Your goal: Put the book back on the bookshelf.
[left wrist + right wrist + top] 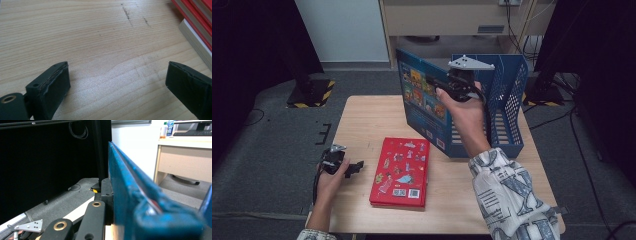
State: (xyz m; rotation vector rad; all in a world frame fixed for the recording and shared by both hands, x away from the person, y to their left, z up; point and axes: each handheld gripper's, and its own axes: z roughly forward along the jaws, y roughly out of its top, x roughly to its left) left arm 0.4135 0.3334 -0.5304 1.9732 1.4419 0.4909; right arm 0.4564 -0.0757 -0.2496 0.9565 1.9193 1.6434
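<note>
From the high view we see our right gripper [451,85] clamped on a blue book [424,102], which stands upright with its bottom edge on the wooden table [362,120], just in front of the blue mesh file holder [507,100]. The book's cover, with its small coloured pictures, faces toward our left side. The right gripper view adds what the overhead camera cannot give: the book [125,195] seen edge-on, running away from the lens as a narrow blue slab, with one black jaw pressed flat against its left face; the other jaw is hidden behind the book.

Our left gripper [354,167] rests low at the near left of the table, beside a red book [402,170] lying flat. In the left gripper view its jaws stand wide apart with bare wood between them, and the red book's page edges [197,37] show at the upper right, apart from the jaws.
</note>
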